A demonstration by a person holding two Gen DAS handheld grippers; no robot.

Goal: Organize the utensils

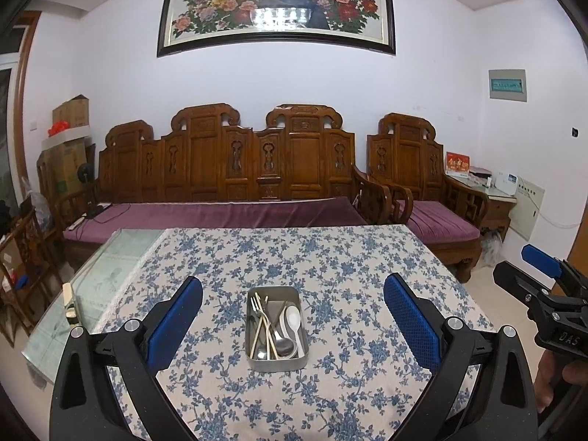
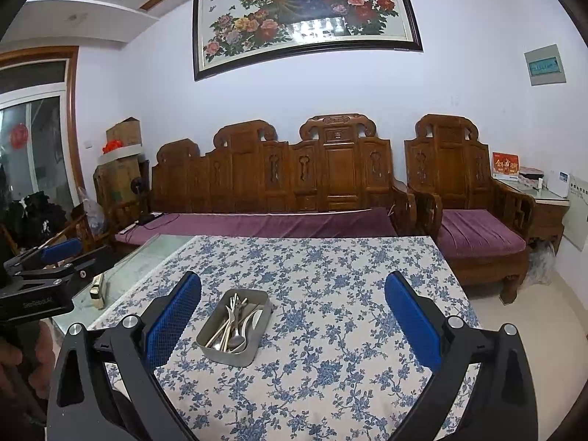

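A grey metal tray [image 1: 253, 362] stands on the blue-flowered tablecloth [image 1: 330, 279]. Inside it lie a white spoon [image 1: 294, 318], a metal spoon [image 1: 283, 345], forks and pale chopsticks [image 1: 259, 330], all heaped together. My left gripper [image 1: 293, 325] hovers above the table, open wide, with the tray centred between its blue pads and nothing held. In the right wrist view the same tray [image 2: 220, 358] sits left of centre, nearer the left pad. My right gripper [image 2: 293, 325] is open and empty too. Each gripper shows at the edge of the other's view.
Bare glass tabletop [image 1: 106, 272] lies left of the cloth, with a small cream and gold object [image 1: 69, 303] at its edge. A carved wooden sofa [image 1: 228, 169] with purple cushions stands behind the table, an armchair [image 1: 422, 183] to the right. Cardboard boxes [image 1: 70, 139] are stacked at the left.
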